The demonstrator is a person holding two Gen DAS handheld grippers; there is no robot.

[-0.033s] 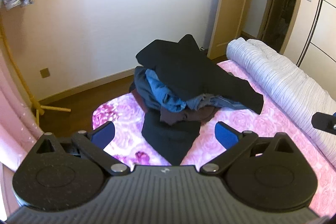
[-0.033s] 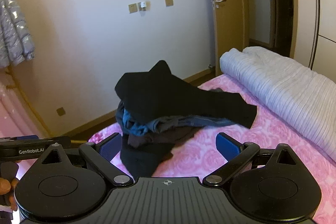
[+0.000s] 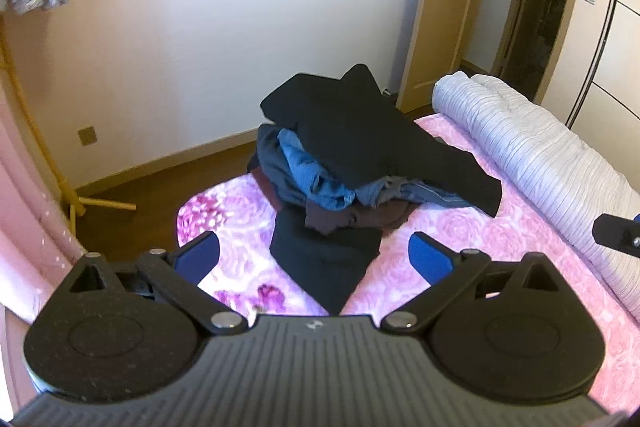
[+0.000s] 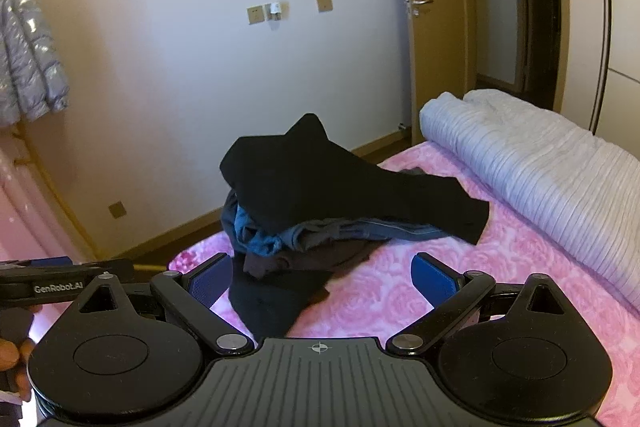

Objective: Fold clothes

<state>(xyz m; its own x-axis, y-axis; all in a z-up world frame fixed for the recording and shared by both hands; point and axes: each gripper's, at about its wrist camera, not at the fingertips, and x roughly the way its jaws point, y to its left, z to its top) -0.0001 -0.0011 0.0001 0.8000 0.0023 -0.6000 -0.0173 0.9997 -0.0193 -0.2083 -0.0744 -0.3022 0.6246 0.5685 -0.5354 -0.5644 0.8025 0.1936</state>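
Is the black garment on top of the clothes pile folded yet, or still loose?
Still loose: the black garment drapes unevenly over the clothes pile, one end trailing onto the bed.

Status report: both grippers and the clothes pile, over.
Left gripper open, empty. Right gripper open, empty. Clothes pile unfolded on bed. Nothing in the way.

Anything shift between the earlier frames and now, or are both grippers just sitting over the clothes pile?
Nothing visibly changed. The left gripper and right gripper are both open and empty, as before, above the pink floral bedsheet. The pile of clothes, black garment on top, lies untouched, and the rolled white quilt is where it was.
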